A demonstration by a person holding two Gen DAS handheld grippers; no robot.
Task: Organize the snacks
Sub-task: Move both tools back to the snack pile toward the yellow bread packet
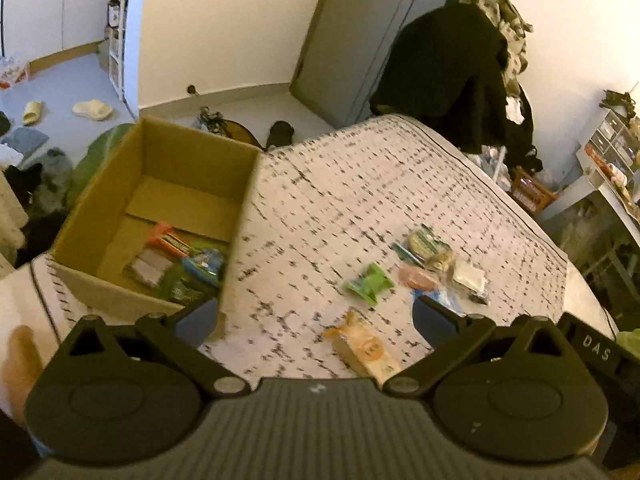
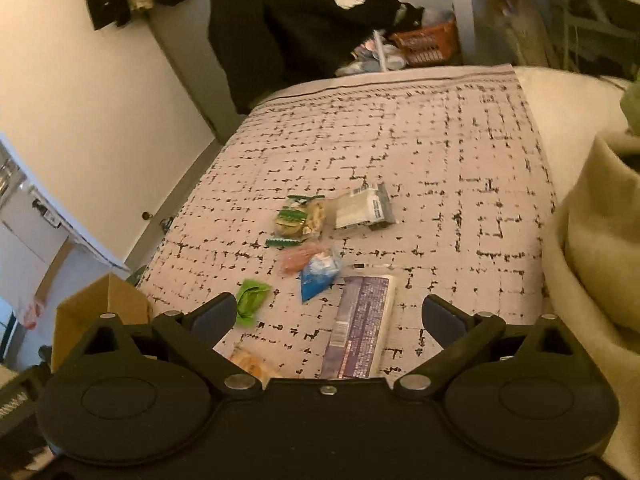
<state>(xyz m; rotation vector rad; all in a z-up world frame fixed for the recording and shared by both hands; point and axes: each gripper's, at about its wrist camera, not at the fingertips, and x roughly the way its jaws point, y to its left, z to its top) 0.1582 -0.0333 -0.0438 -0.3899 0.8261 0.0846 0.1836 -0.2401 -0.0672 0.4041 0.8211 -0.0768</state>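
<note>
A handful of snack packets (image 1: 176,264) already lies in the cardboard box (image 1: 100,216) at ten o'clock of the left gripper (image 1: 316,316), so the sorting looks partly done. About seven are left on the patterned bedspread (image 2: 440,152): an orange packet (image 1: 366,350) at six o'clock, a green one (image 1: 370,282), a cluster (image 1: 440,264) at two o'clock, and a long purple pack (image 2: 362,330) under the right gripper (image 2: 328,316). Both claws gape wide and empty; a cream blanket (image 2: 592,248) crowds three o'clock, nothing blocks the box.

Both grippers hover above the bed (image 2: 440,140) with jaws spread wide and empty, the left gripper (image 1: 316,320) beside the right gripper (image 2: 328,316).
</note>
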